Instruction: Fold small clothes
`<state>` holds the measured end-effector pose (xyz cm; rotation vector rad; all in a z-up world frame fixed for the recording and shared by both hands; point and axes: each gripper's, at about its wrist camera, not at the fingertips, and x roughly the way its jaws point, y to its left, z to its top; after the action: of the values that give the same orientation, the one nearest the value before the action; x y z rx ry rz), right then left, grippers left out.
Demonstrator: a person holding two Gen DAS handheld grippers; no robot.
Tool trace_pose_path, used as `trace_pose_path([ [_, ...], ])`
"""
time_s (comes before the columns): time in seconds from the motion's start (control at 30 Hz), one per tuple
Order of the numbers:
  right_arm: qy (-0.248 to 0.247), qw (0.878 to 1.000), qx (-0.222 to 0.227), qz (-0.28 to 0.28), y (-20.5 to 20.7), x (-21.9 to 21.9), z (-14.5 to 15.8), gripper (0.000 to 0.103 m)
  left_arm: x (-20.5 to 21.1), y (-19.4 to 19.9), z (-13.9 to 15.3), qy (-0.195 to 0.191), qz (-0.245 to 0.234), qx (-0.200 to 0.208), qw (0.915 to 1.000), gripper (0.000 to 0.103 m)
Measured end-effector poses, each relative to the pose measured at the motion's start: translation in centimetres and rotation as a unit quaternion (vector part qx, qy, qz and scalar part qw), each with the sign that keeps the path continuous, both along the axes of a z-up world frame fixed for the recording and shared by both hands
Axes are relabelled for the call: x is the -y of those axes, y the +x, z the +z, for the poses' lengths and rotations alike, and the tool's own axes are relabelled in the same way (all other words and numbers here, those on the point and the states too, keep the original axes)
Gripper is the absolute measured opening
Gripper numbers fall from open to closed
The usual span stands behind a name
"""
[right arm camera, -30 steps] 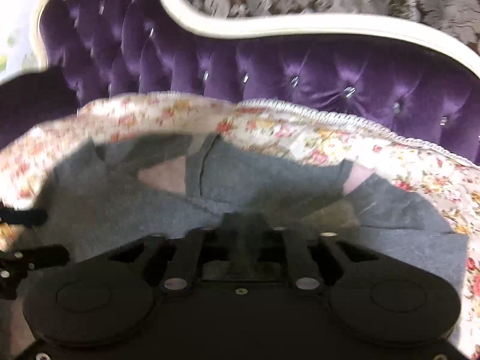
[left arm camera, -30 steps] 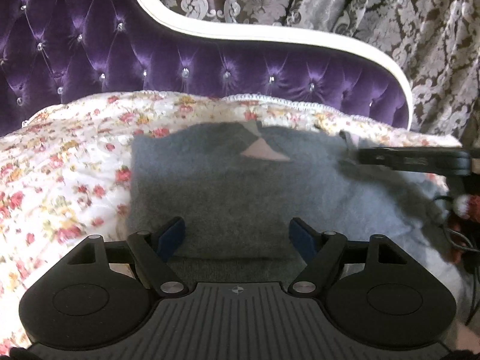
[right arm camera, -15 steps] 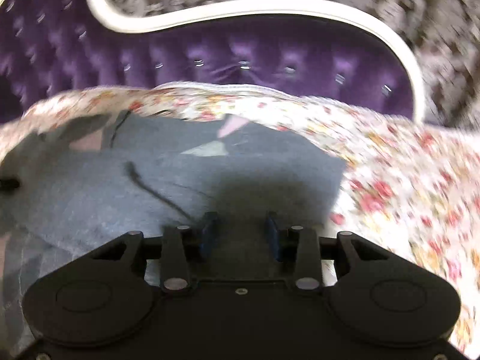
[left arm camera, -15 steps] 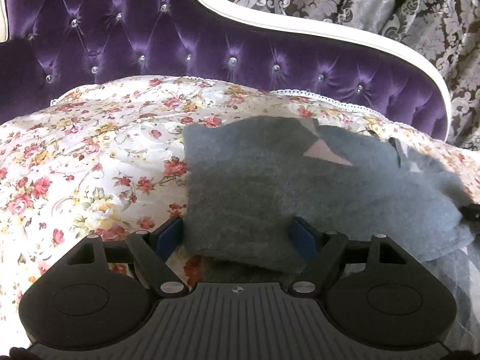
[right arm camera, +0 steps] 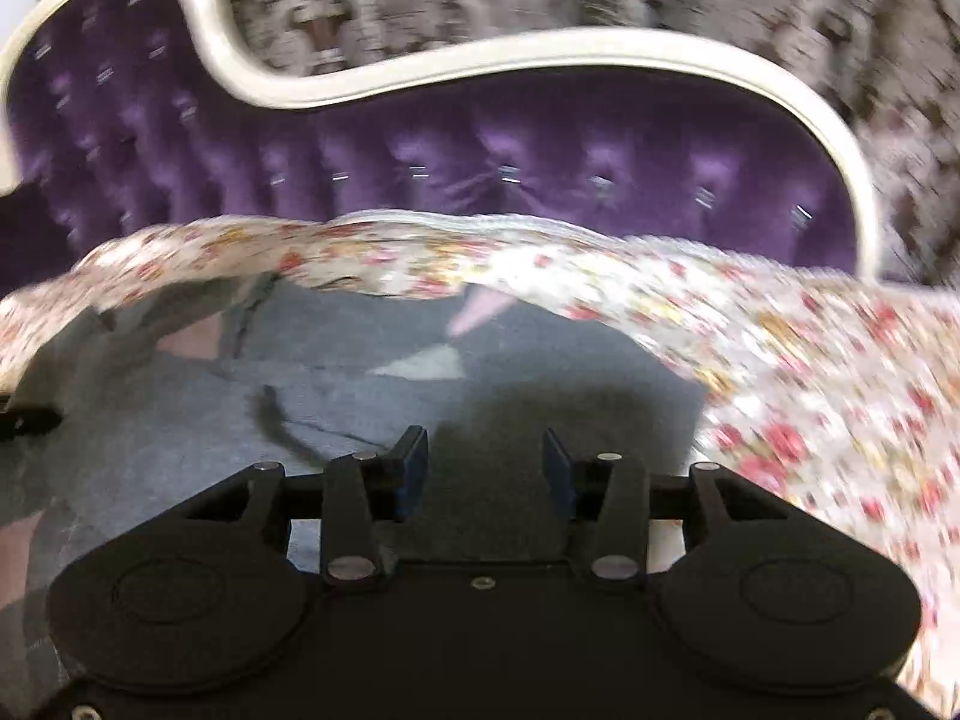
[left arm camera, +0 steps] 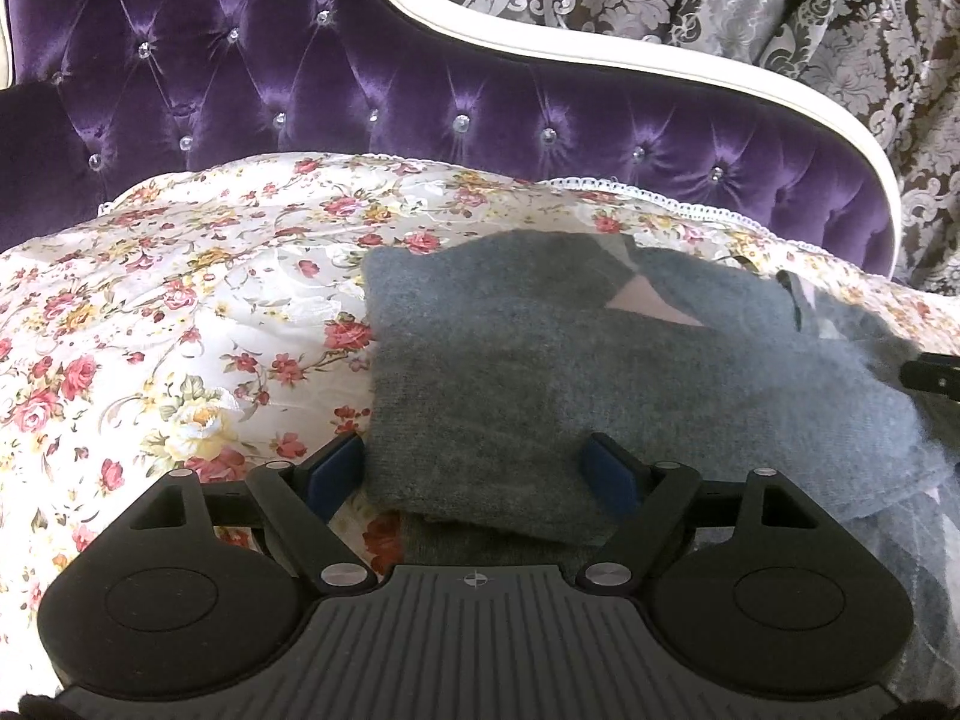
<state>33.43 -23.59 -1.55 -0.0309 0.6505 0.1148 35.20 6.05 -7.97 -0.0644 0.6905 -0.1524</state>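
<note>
left gripper: jaws spread, astride folded sweater edge | right gripper: jaws spread over sweater | sweater on bedspread, near headboard

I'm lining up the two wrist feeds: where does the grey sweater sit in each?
Left wrist: grey sweater fills centre-right, reaching between the open left gripper.
Right wrist: grey sweater lies centre-left, ahead of the open right gripper.
Shared landmark: purple tufted headboard.

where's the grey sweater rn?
The grey sweater lies on the floral bedspread below the purple headboard, centre-right in the left wrist view, with its near edge between the open left gripper fingers.
</note>
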Motion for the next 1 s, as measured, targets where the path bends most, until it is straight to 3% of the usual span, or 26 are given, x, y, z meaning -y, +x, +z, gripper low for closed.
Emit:
trace_pose_path([
  [0.17,-0.014,0.998,-0.027,0.058,1.5,-2.2,-0.8,0.052,0.0,0.0,0.0,-0.002,-0.001,0.0,1.0,0.08],
  [0.23,-0.018,0.997,-0.036,0.073,1.5,-2.7,-1.3,0.047,-0.1,0.0,0.0,-0.003,-0.001,0.0,1.0,0.08],
  [0.3,-0.017,0.996,-0.033,0.084,1.2,-3.0,-1.2,0.009,0.0,0.0,0.0,-0.003,-0.001,0.0,1.0,0.08],
  [0.43,-0.03,0.998,-0.013,0.045,1.0,-2.5,-0.8,0.009,-0.1,0.0,-0.1,-0.004,-0.001,0.001,1.0,0.08],
  [0.53,-0.025,0.999,-0.029,-0.009,1.8,-1.2,-1.5,0.008,0.0,0.0,0.0,-0.002,0.001,0.001,1.0,0.081],
  [0.6,-0.007,0.999,-0.032,-0.016,1.9,-0.5,-1.7,0.01,0.0,0.0,0.0,-0.002,0.001,0.002,1.0,0.083],
  [0.63,0.0,0.999,-0.025,-0.022,1.7,-0.3,-1.5,0.015,0.0,0.1,0.0,-0.004,0.0,0.002,1.0,0.084],
  [0.7,0.022,0.999,-0.003,-0.04,0.8,0.5,-0.7,0.062,-0.1,0.1,0.0,-0.01,-0.003,0.001,0.9999,0.087],
  [0.77,0.051,0.997,0.018,-0.052,-0.7,1.3,0.3,0.082,-0.4,0.0,0.3,-0.016,-0.001,-0.005,0.9999,0.092],
  [0.83,0.064,0.995,0.036,-0.065,-2.4,1.6,1.6,0.082,-0.8,-0.8,0.8,-0.028,0.006,-0.012,0.9995,0.094],
  [0.9,0.07,0.994,0.049,-0.071,-4.7,2.0,2.9,0.101,-1.1,-2.2,1.5,-0.034,0.008,-0.009,0.9993,0.094],
  [1.0,0.087,0.992,0.056,-0.065,-7.8,2.2,4.2,0.103,-1.3,-5.2,2.8,-0.033,0.007,0.003,0.9994,0.098],
])
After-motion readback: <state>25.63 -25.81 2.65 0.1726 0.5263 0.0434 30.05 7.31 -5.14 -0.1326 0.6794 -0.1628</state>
